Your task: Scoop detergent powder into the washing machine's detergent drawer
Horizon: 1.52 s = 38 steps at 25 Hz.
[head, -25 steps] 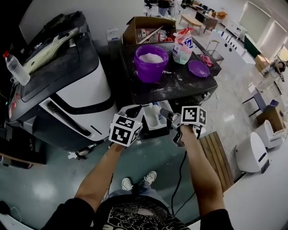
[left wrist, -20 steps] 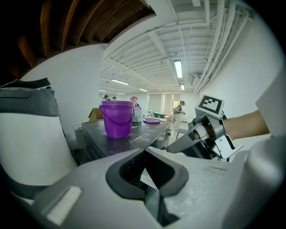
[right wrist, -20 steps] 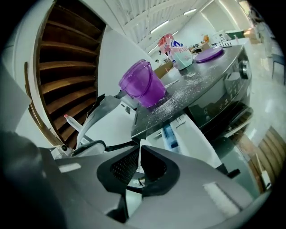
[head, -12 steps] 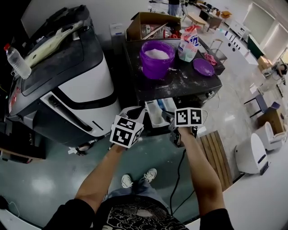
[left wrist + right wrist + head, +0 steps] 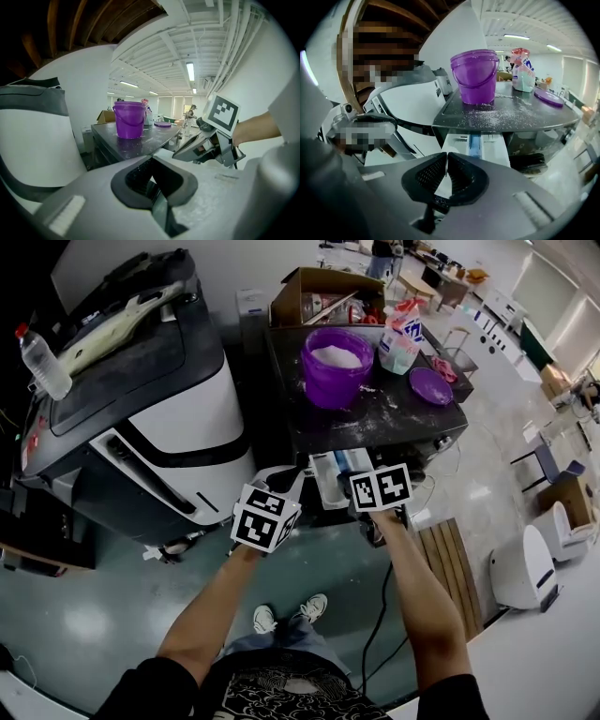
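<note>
- Detergent powder (image 5: 337,356): loose white heap in the purple bucket (image 5: 330,382) on the far side of the washing machine top (image 5: 403,423). Judged light, free-flowing and spill-prone; grains are already scattered on the top.
- Powder cannot be pinched, so it needs a scoop taken by the handle. No scoop is visible in any view.
- Detergent drawer (image 5: 330,476): pulled out at the near front, below the bucket.
- Left gripper (image 5: 151,180): pads closed together, nothing between them.
- Right gripper (image 5: 446,176): pads drawn to a thin slit, empty, aimed at the drawer.
- Both forearms reach forward and down, with the grippers side by side just near of the drawer.
</note>
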Tool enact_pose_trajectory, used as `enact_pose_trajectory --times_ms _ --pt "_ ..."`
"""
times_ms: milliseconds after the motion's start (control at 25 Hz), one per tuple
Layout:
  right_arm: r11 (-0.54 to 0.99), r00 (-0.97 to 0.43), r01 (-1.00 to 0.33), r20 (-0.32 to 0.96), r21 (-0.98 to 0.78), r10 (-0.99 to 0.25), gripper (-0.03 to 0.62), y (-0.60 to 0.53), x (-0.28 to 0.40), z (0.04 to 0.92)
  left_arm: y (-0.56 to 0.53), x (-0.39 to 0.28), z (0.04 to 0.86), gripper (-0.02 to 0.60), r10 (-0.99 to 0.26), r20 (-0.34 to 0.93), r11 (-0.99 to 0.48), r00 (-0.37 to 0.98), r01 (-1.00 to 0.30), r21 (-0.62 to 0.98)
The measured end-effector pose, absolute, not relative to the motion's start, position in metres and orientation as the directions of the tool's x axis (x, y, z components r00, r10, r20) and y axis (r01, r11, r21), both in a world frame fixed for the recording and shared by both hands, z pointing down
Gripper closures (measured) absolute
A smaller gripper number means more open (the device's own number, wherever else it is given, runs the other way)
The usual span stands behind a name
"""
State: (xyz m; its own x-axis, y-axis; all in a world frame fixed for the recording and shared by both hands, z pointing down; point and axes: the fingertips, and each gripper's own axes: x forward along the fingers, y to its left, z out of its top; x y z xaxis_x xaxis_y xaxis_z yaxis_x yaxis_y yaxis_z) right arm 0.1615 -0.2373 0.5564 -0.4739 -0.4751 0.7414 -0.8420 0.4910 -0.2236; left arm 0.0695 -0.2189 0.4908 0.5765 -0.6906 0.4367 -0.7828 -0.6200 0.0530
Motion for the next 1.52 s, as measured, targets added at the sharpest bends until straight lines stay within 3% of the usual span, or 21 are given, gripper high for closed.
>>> enact_pose_trajectory --times_ms 880,1520 --pt "0.727 -0.352 -0.657 0.772 0.198 -0.529 0.557 -0.231 0.151 0.554 -0.214 0.07 0.486 0.581 -0.689 0.426 -0.628 0.586 -0.776 0.053" --pt "0.775 -0.314 -0.481 0.745 0.41 -0.589 0.557 -0.23 0.139 0.543 -0.216 0.063 0.481 0.581 -0.696 0.416 -0.626 0.586 -0.778 0.049"
